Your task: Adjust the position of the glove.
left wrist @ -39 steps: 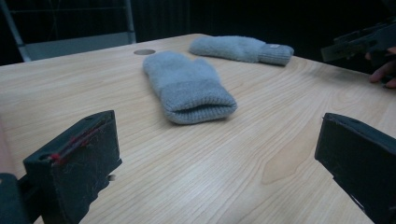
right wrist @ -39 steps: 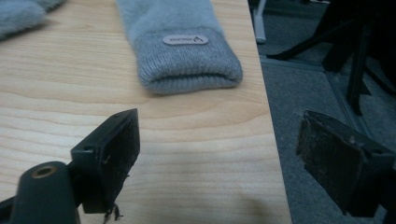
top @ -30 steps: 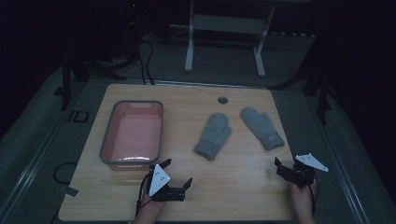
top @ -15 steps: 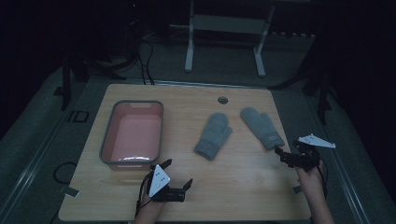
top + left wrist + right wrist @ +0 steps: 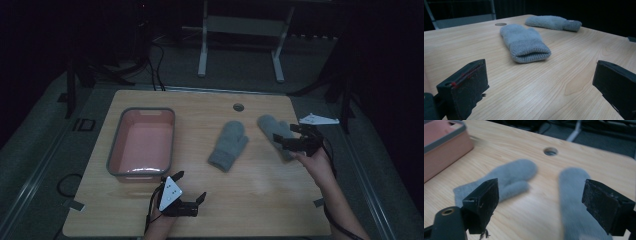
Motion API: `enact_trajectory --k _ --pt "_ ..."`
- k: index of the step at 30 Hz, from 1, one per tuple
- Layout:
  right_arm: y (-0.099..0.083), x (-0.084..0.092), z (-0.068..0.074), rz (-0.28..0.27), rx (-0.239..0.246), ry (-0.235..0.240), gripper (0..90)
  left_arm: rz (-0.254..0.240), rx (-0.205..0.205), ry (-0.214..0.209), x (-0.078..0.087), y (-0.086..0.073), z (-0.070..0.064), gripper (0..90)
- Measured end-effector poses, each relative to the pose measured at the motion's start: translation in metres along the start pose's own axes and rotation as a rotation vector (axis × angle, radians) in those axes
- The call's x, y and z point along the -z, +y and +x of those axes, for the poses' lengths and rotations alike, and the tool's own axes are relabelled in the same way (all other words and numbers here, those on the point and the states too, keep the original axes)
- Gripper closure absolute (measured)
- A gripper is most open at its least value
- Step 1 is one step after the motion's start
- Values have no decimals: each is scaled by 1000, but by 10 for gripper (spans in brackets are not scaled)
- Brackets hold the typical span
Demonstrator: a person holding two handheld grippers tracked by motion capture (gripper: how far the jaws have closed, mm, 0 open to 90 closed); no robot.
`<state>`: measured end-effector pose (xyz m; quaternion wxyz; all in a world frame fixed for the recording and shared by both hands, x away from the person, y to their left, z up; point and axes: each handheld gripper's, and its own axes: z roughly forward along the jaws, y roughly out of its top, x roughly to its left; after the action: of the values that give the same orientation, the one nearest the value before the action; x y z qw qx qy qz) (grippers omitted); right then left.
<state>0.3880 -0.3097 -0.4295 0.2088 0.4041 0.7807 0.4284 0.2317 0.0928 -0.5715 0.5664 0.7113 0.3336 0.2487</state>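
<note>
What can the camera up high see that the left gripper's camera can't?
High view alone: the pink tub, the floor beyond the table, the person's forearms, and both grippers, the left gripper near the front edge and the right gripper over the far mitten. Left gripper view alone: the near mitten's ribbed open cuff, close up. Both: two grey mittens, the table hole, the wooden table.

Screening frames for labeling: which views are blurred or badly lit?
High view: dim, surroundings nearly black, table lit and legible. Left gripper view: sharp on the near mitten, background dark. Right gripper view: motion-blurred, both mittens smeared, right one worst; the bin corner is soft too, and the jaws stay fairly crisp.
</note>
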Motion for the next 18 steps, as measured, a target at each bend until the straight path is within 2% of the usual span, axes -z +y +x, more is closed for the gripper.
enact_trajectory --k 4,9,10,11,12,14,18 --pt "16 -21 5 -9 50 45 143 4 17 -3 0 0 2 3" --pt "26 -55 14 43 135 102 145 9 8 -10 -1 0 1 2" --pt "28 -62 17 58 142 115 149 10 6 -10 -1 0 1 3" --pt "28 -62 17 58 142 115 149 10 6 -10 -1 0 1 3" --pt "29 -78 22 74 162 157 171 11 7 -11 -1 1 1 2" --pt "29 -90 26 92 185 184 203 11 8 -11 -1 0 1 2" --pt "26 -117 39 130 229 214 224 12 3 -13 -1 1 1 3"
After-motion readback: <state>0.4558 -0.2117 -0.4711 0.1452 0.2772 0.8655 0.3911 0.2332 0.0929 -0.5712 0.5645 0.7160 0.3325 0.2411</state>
